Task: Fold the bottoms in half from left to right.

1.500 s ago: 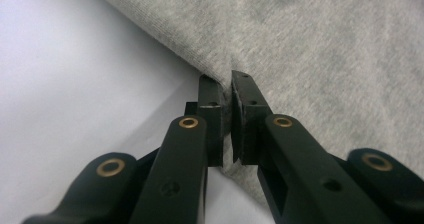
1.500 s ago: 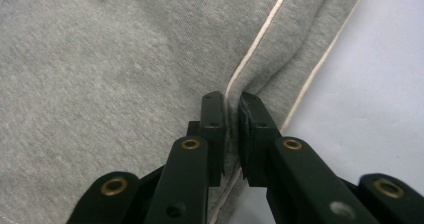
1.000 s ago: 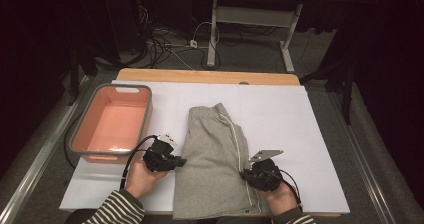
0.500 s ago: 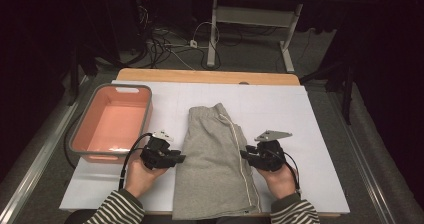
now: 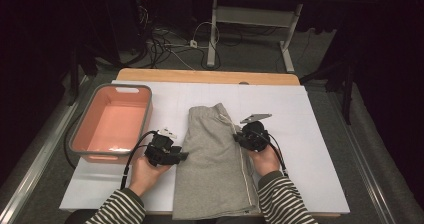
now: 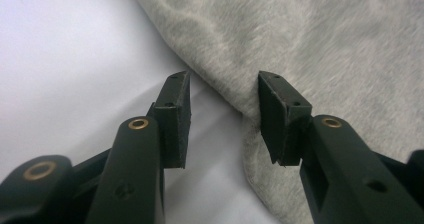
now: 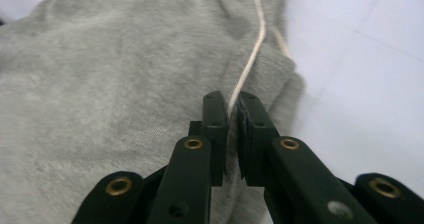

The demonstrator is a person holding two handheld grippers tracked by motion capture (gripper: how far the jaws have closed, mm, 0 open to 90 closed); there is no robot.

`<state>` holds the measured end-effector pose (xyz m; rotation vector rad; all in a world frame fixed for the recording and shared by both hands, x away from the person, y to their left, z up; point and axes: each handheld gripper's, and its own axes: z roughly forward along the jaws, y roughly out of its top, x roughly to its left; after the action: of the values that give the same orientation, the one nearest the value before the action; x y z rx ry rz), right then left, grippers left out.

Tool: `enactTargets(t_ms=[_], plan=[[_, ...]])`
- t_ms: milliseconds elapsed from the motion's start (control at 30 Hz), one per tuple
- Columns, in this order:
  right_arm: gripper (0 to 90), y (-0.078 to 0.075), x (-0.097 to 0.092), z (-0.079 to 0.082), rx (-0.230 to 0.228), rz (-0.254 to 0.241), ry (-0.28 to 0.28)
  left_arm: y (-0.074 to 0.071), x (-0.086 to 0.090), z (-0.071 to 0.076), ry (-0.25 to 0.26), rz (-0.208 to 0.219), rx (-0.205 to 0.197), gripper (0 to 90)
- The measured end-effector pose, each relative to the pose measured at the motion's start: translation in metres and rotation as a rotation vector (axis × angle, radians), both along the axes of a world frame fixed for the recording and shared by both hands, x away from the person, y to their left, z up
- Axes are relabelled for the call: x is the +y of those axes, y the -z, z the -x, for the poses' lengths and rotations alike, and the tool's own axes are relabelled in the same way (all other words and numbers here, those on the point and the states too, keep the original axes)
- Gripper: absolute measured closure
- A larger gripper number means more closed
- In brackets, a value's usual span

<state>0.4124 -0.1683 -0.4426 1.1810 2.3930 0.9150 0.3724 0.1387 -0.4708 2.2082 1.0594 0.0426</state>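
Since the earlier frames the right hand-held gripper (image 5: 239, 135) has travelled up the shorts' right edge, away from the person, while the left hand-held gripper (image 5: 183, 155) has hardly shifted at the left edge. The left one's jaws have just been opening; the right one's have just been closing.

At the far left of the tabletop (image 5: 320, 149) sits a pink bin (image 5: 142, 109) with a grey rim, its inside bare. Just right of it the person's left hand (image 5: 142, 173) holds the left hand-held gripper, which points right at the shorts (image 5: 212, 159). Its jaws stand partly apart, astride the hem: in the left gripper view one pad is over the white sheet, the other lies against the grey cloth (image 6: 325, 44), and neither pinches it.

The shorts lie flat in the middle of the tabletop, folded lengthwise, waistband far from the person and legs reaching the near edge. A white stripe (image 5: 244, 169) runs down the right side.

The right hand-held gripper (image 7: 233, 114), in the right hand (image 5: 265, 159), is nearly closed, gripping the cloth edge right at the stripe (image 7: 255, 39).
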Motion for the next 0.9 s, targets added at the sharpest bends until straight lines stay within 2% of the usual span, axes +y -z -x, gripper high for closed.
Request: enactTargets(t_ms=[33,133,200,233,267,367,400,433,500,533,567,633,667,700,867,900], plan=[[84.2,0.001,-0.009,-0.004,0.012,-0.011,0.023,0.0,-0.001,0.0,-0.001,0.0,-0.004,55.9],[84.0,0.004,-0.016,-0.007,0.039,-0.021,0.041,0.001,-0.003,0.0,0.003,-0.002,-0.014,55.9],[82.4,0.01,-0.013,-0.008,0.059,0.012,0.024,0.001,-0.003,0.0,0.003,-0.003,-0.014,55.9],[82.4,0.01,-0.013,-0.008,0.059,0.012,0.024,0.001,-0.003,0.0,0.002,0.0,-0.013,55.9],[80.0,0.009,-0.011,-0.008,0.051,0.011,0.016,0.001,-0.003,0.0,0.002,0.001,-0.013,56.0],[69.2,0.001,-0.009,-0.01,0.028,-0.037,0.019,0.001,-0.004,-0.002,0.001,0.001,-0.014,55.9],[68.5,-0.007,-0.007,-0.017,0.009,-0.054,0.035,0.001,-0.004,-0.003,0.001,0.003,-0.016,55.8],[68.5,-0.007,-0.007,-0.017,0.009,-0.054,0.035,0.001,-0.005,-0.003,0.0,0.003,-0.017,55.8],[68.8,-0.015,-0.001,-0.032,-0.007,-0.061,0.041,0.0,-0.005,-0.005,0.005,-0.005,-0.02,53.5],[68.8,-0.015,-0.001,-0.032,-0.007,-0.061,0.041,0.0,-0.005,-0.005,0.005,-0.006,-0.024,53.5],[69.1,-0.015,0.005,-0.042,0.005,-0.049,0.036,0.0,-0.005,-0.007,0.003,-0.002,-0.022,53.3],[69.1,-0.013,0.011,-0.052,0.014,-0.031,0.036,0.0,-0.005,-0.008,0.004,-0.001,-0.02,53.0],[69.1,-0.013,0.011,-0.052,0.014,-0.031,0.036,0.0,-0.005,-0.008,0.006,0.0,-0.02,53.0],[68.1,-0.009,0.016,-0.061,0.027,-0.023,0.034,0.0,-0.005,-0.009,0.007,-0.002,-0.02,52.9],[66.9,0.0,0.026,-0.071,0.065,-0.006,0.017,0.001,-0.005,-0.009,0.011,-0.005,-0.025,52.1],[70.5,0.001,0.028,-0.072,0.07,0.006,0.009,0.001,-0.005,-0.009,0.011,-0.005,-0.025,52.1]])
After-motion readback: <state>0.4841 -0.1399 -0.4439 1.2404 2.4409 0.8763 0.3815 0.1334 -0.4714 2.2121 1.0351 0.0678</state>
